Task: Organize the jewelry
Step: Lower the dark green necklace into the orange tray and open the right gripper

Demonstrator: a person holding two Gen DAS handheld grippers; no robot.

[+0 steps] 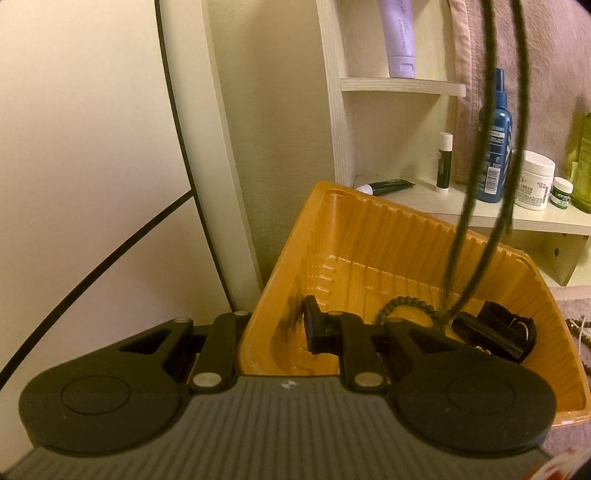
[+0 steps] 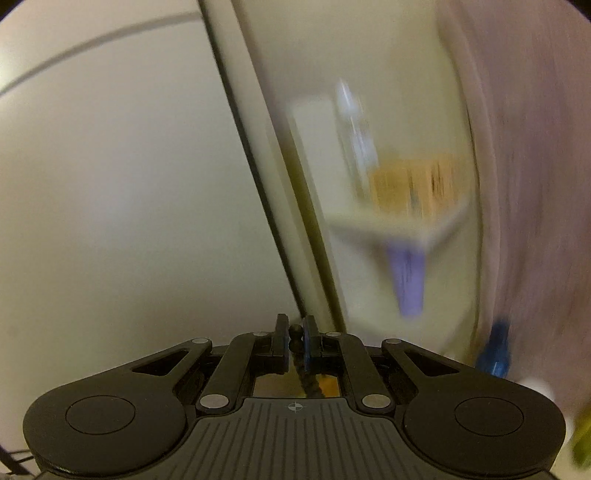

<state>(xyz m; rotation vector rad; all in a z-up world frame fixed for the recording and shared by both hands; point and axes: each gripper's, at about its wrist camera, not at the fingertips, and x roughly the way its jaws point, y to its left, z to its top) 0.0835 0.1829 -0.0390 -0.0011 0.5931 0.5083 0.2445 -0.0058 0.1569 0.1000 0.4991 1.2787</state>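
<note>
An orange plastic tray (image 1: 369,236) fills the middle of the left wrist view. My left gripper (image 1: 275,328) grips its near-left wall, one finger inside (image 1: 314,328) and the other outside. A dark bead necklace (image 1: 480,184) hangs from above in two strands into the tray, its lower end coiling on the tray floor (image 1: 410,306). A black strap-like item (image 1: 495,328) lies in the tray's right corner. In the blurred right wrist view my right gripper (image 2: 294,338) is shut on the bead necklace (image 2: 295,329), which trails down between the fingers.
A white shelf unit (image 1: 399,85) stands behind the tray with a lilac tube (image 1: 397,33), a blue spray bottle (image 1: 493,147), a white cream jar (image 1: 535,181), a lip balm stick (image 1: 443,162) and a green tube (image 1: 391,185). Pink cloth (image 1: 546,74) hangs at right. More beads (image 1: 580,332) lie right of the tray.
</note>
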